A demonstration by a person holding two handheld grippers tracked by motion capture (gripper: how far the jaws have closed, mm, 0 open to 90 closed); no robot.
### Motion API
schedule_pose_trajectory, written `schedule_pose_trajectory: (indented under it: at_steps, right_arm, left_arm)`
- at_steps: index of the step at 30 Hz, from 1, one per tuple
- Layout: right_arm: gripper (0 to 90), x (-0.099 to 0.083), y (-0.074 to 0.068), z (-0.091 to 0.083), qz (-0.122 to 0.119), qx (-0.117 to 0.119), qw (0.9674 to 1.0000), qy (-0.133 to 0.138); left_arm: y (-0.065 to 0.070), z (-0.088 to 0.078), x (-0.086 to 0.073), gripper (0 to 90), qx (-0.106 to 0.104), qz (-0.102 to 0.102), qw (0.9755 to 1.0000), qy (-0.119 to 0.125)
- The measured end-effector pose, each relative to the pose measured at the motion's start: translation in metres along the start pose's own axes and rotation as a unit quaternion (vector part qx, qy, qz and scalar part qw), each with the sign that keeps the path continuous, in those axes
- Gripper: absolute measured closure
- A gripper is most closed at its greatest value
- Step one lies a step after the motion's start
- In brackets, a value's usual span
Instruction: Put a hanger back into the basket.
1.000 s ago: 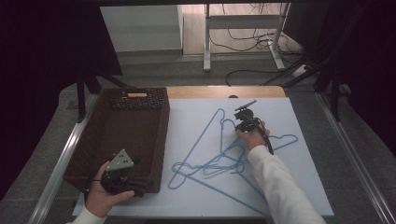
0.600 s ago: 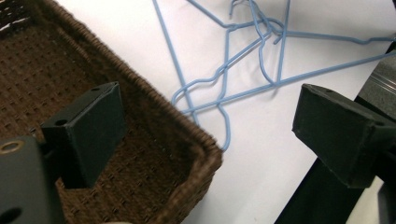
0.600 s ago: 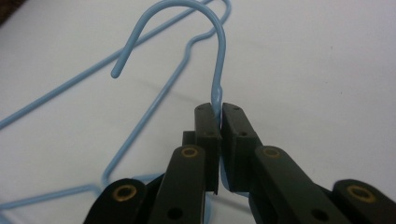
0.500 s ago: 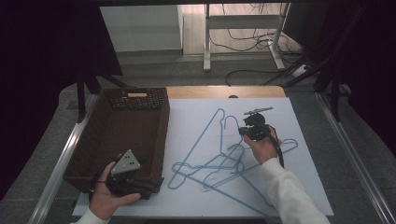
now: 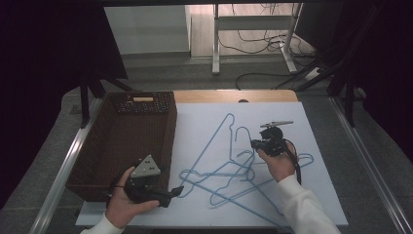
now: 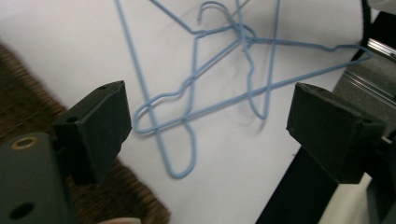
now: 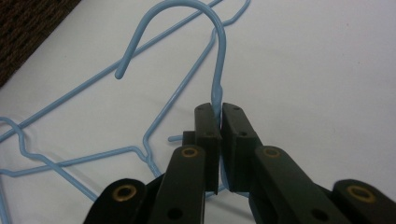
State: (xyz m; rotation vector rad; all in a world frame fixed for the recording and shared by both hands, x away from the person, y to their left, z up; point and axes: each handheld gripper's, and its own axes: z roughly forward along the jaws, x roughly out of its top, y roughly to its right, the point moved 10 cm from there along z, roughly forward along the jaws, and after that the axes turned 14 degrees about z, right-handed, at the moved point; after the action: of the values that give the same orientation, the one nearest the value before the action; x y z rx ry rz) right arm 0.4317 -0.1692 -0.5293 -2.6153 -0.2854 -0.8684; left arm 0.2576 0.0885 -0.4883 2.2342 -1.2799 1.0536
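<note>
Several blue wire hangers (image 5: 242,171) lie tangled on the white sheet (image 5: 311,195). My right gripper (image 5: 254,143) is shut on the neck of one hanger's hook (image 7: 223,56), the wire pinched between its pads (image 7: 219,112), and the hook curves up and away from the jaws. My left gripper (image 5: 173,191) is at the front right corner of the brown wicker basket (image 5: 168,131), pointing toward the tangle. Its jaws (image 6: 208,126) have just been closing a little but still stand wide, with nothing between them. The hangers (image 6: 247,42) lie on the sheet beyond them.
The wicker basket (image 6: 18,107) takes up the left side of the table, and its corner (image 7: 28,23) is at the top left of the right gripper view. Metal rails (image 5: 370,165) run along both table sides. A desk frame and cables stand beyond the far edge.
My right gripper has drawn the hanger hook to the right and toward the person, and the tangle has shifted with it. My left hand has slid right along the basket's front corner.
</note>
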Motion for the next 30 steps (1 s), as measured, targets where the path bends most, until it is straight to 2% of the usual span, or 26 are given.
schedule_pose_trajectory:
  at_steps: [1, 2, 5, 12, 14, 15, 16, 19, 22, 23, 25, 26, 29, 30]
  right_arm:
    - [85.9, 0.0, 0.0, 0.0, -0.001, -0.001, 1.0, 0.001]
    - [85.9, 0.0, 0.0, 0.0, -0.001, -0.001, 1.0, 0.001]
    - [85.9, 0.0, -0.003, -0.001, -0.006, 0.0, 1.0, 0.004]
    - [85.9, 0.0, -0.003, -0.005, -0.009, 0.001, 0.9999, 0.009]
    - [85.9, 0.0, -0.003, -0.006, -0.01, 0.001, 0.9999, 0.011]
    - [85.9, 0.0, -0.003, -0.006, -0.01, 0.001, 0.9999, 0.011]
    - [85.9, 0.0, -0.003, -0.007, -0.009, 0.001, 0.9999, 0.014]
    - [85.9, 0.0, -0.003, -0.009, -0.009, 0.003, 0.9998, 0.016]
    - [85.9, 0.0, -0.004, -0.011, -0.009, 0.004, 0.9998, 0.017]
    - [85.9, 0.0, -0.004, -0.012, -0.009, 0.004, 0.9998, 0.019]
    - [85.9, -0.001, -0.004, -0.013, -0.008, 0.005, 0.9997, 0.02]
    - [85.9, -0.001, -0.004, -0.013, -0.008, 0.005, 0.9997, 0.02]
    - [85.9, -0.001, -0.005, -0.015, -0.008, 0.008, 0.9997, 0.023]
    - [85.9, -0.001, -0.005, -0.015, -0.008, 0.009, 0.9997, 0.023]
  left_arm:
    - [0.0, 0.0, 0.0, 15.3, 0.0, 0.0, 1.0, 0.0]
    - [0.003, 0.003, 0.002, 15.3, -0.009, 0.001, 1.0, -0.002]
    - [0.011, 0.019, 0.008, 18.5, -0.05, -0.008, 0.9987, -0.006]
    - [0.02, 0.037, 0.013, 20.9, -0.077, -0.008, 0.9967, -0.024]
    - [0.025, 0.046, 0.014, 21.4, -0.092, -0.006, 0.9952, -0.032]
    - [0.025, 0.046, 0.014, 21.7, -0.092, -0.006, 0.9952, -0.032]
    - [0.029, 0.052, 0.017, 22.4, -0.105, -0.012, 0.9939, -0.031]
    - [0.031, 0.06, 0.018, 24.4, -0.11, -0.015, 0.9932, -0.036]
    - [0.035, 0.08, 0.024, 26.9, -0.116, -0.014, 0.9921, -0.046]
    - [0.035, 0.08, 0.024, 27.9, -0.116, -0.014, 0.9921, -0.046]
    - [0.035, 0.096, 0.028, 30.3, -0.118, -0.024, 0.9913, -0.052]
    - [0.035, 0.096, 0.028, 31.2, -0.118, -0.024, 0.9913, -0.052]
    - [0.036, 0.115, 0.034, 33.8, -0.129, -0.03, 0.9894, -0.06]
    - [0.036, 0.115, 0.034, 34.7, -0.129, -0.03, 0.9894, -0.06]
